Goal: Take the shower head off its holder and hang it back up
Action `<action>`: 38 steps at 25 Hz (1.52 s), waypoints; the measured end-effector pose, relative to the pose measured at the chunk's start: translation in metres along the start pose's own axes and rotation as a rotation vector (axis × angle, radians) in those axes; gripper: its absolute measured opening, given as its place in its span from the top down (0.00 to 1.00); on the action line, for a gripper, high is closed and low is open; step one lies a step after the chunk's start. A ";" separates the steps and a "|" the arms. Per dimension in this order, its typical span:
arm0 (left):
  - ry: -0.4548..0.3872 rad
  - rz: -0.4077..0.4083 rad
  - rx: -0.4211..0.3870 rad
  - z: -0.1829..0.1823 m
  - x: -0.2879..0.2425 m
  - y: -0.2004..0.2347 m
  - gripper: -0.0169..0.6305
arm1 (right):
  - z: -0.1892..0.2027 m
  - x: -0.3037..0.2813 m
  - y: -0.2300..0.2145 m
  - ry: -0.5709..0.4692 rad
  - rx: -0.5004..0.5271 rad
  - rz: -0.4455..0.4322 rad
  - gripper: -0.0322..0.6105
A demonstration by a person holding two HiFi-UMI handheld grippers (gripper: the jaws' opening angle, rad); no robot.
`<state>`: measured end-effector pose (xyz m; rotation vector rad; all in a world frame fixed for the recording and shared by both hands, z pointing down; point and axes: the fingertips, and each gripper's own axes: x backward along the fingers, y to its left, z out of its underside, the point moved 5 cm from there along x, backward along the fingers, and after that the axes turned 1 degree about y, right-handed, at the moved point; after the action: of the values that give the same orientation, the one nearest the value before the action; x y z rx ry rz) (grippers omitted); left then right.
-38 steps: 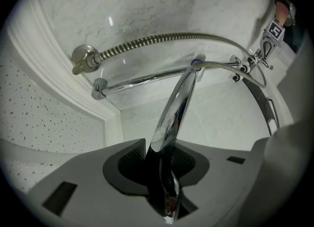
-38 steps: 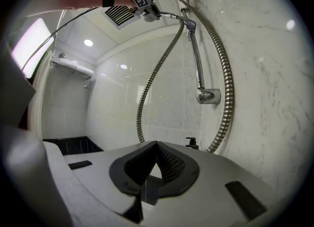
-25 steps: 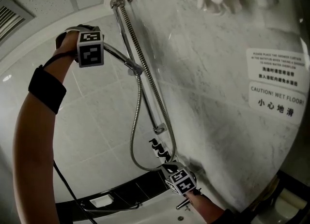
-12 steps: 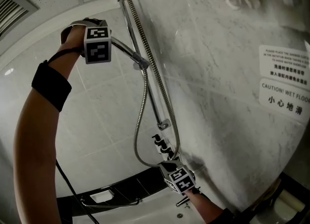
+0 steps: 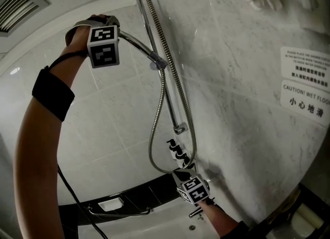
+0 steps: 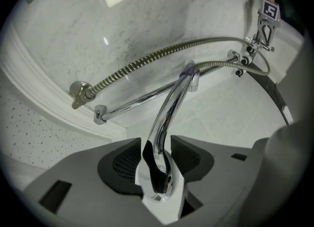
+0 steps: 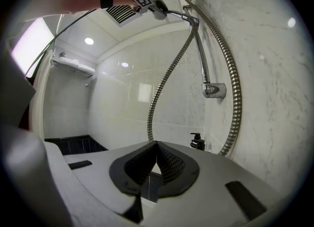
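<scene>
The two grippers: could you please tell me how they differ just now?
The left gripper is raised high, its jaws having just been opening around the shower head's handle. The right gripper sits low, with its jaws shut and empty. Both carry marker cubes.

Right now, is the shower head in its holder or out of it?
In: the shower head sits with its end in the holder on the rail, hose hanging below.

Chrome wall rail (image 5: pixel 171 101), shower head (image 5: pixel 135 43) at holder (image 5: pixel 158 63)
</scene>
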<state>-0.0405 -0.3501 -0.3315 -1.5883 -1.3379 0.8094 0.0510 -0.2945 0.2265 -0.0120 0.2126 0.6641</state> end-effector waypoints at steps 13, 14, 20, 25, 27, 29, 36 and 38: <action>-0.094 -0.043 0.238 0.077 0.082 -0.058 0.75 | 0.016 -0.012 0.044 0.026 0.001 -0.039 0.92; -0.107 -0.056 0.273 0.085 0.090 -0.066 0.80 | 0.017 -0.014 0.046 0.029 0.000 -0.037 0.92; -0.186 0.005 0.542 0.123 0.142 -0.159 0.97 | 0.035 -0.014 0.076 0.073 0.000 -0.061 0.92; -0.226 0.053 0.933 0.158 0.181 -0.258 0.97 | 0.040 -0.022 0.097 0.074 0.021 -0.085 0.92; -0.229 0.080 1.086 0.168 0.192 -0.305 0.97 | 0.046 -0.022 0.105 0.081 0.026 -0.094 0.92; -0.222 0.105 1.224 0.174 0.206 -0.352 0.97 | 0.052 -0.021 0.114 0.086 0.023 -0.107 0.92; -0.131 0.155 1.549 0.166 0.267 -0.510 0.97 | 0.063 -0.020 0.141 0.090 0.024 -0.144 0.92; -0.104 0.178 1.637 0.157 0.285 -0.548 0.97 | 0.067 -0.021 0.147 0.096 0.027 -0.152 0.92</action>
<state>-0.3420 -0.0213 0.1239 -0.3117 -0.2168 1.5032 -0.0426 -0.1861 0.3045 -0.0337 0.3099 0.5095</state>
